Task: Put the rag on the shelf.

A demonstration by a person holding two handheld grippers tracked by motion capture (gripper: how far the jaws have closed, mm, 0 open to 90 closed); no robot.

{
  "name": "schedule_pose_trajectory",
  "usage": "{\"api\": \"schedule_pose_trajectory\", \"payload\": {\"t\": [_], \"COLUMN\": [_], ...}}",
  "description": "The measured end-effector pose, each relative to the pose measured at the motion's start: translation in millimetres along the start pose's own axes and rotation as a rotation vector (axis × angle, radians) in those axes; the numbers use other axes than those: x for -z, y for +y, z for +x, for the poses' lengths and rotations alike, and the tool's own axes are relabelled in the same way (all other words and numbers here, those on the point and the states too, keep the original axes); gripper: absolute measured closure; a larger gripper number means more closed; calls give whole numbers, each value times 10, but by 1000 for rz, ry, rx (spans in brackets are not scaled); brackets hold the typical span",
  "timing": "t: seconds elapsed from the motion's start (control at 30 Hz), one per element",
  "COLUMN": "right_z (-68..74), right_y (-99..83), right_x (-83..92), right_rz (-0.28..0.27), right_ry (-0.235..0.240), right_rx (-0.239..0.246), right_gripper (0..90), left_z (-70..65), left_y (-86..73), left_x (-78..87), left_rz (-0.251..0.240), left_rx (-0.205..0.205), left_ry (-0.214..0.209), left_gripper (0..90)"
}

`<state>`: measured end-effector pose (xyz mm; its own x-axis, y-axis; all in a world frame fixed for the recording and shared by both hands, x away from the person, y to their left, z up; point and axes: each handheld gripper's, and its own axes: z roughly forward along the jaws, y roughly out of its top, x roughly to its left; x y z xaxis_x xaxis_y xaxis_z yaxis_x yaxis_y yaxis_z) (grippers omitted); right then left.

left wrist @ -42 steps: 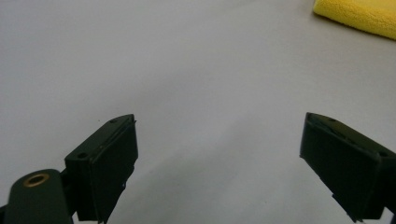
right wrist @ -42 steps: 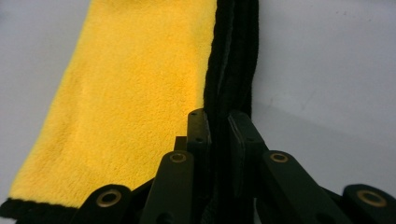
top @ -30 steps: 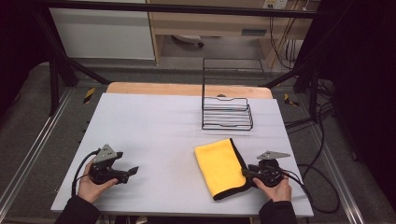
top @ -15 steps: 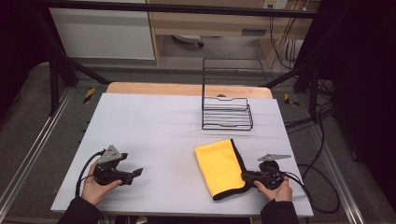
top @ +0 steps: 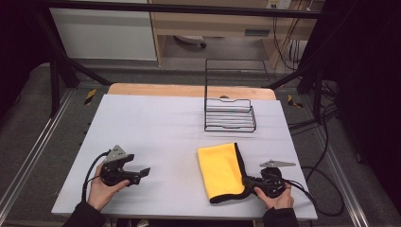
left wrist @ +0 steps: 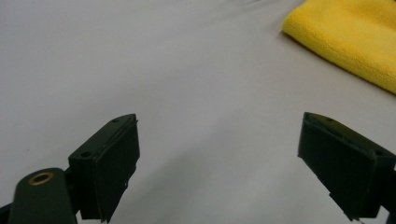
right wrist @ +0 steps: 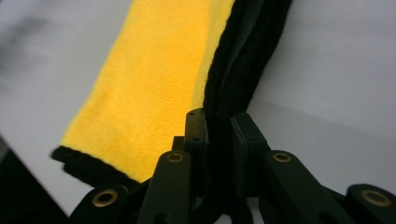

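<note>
A folded yellow cloth (top: 221,170) with a black border lies on the white table (top: 156,127), toward the front right. My right gripper (top: 249,181) is shut on the cloth's black right edge near its front corner. In the right gripper view the jaws clamp the black hem (right wrist: 233,93), and the yellow cloth (right wrist: 149,84) stretches away beyond them. My left gripper (top: 143,173) rests low over the bare table at the front left, open, with nothing between its jaws. The left gripper view shows a corner of the yellow cloth (left wrist: 355,42) off to the upper right.
A black wire rack (top: 230,113) stands at the back right of the table, behind the cloth. Cables (top: 321,189) trail off the table's right edge. A wooden strip (top: 189,90) runs along the table's far edge.
My right gripper has slid slightly toward the front edge while holding the cloth's hem. The left gripper has drifted a little right and nearer the front.
</note>
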<state>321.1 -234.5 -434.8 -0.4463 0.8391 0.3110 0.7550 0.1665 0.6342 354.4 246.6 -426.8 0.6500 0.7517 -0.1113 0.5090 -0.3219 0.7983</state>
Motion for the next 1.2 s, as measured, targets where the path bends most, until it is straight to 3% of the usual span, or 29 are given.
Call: {"api": "schedule_pose_trajectory", "payload": {"t": [0.03,0.13,0.37,0.47,0.7,0.93,1.1,1.2], "right_z": [0,-58,-68,-61,-60,-70,-61,-53], "right_y": [0,-4,5,1,-5,-2,16,26], "right_x": [0,-34,-15,-25,-31,-35,-46,-53], "right_rz": [0,20,27,23,8,-18,-21,-17], "right_ry": [0,-14,-7,-12,-17,-36,-49,-58], "right_rx": [0,81,84,83,101,138,134,135], "right_gripper": [774,771,789,788,784,766,765,765], "left_z": [-31,-147,-512,-753,-1356,-1762,-1938,-2008], "left_y": [27,117,354,415,444,366,332,329], "left_x": [-23,-113,-462,-632,-925,-1035,-1025,-993], "left_rz": [-4,-12,-13,1,64,134,148,144], "left_rx": [3,5,31,48,11,-37,-66,-74], "left_ry": [-2,-3,-48,-91,-173,-227,-204,-210], "left_gripper": [124,125,162,193,254,345,420,456]}}
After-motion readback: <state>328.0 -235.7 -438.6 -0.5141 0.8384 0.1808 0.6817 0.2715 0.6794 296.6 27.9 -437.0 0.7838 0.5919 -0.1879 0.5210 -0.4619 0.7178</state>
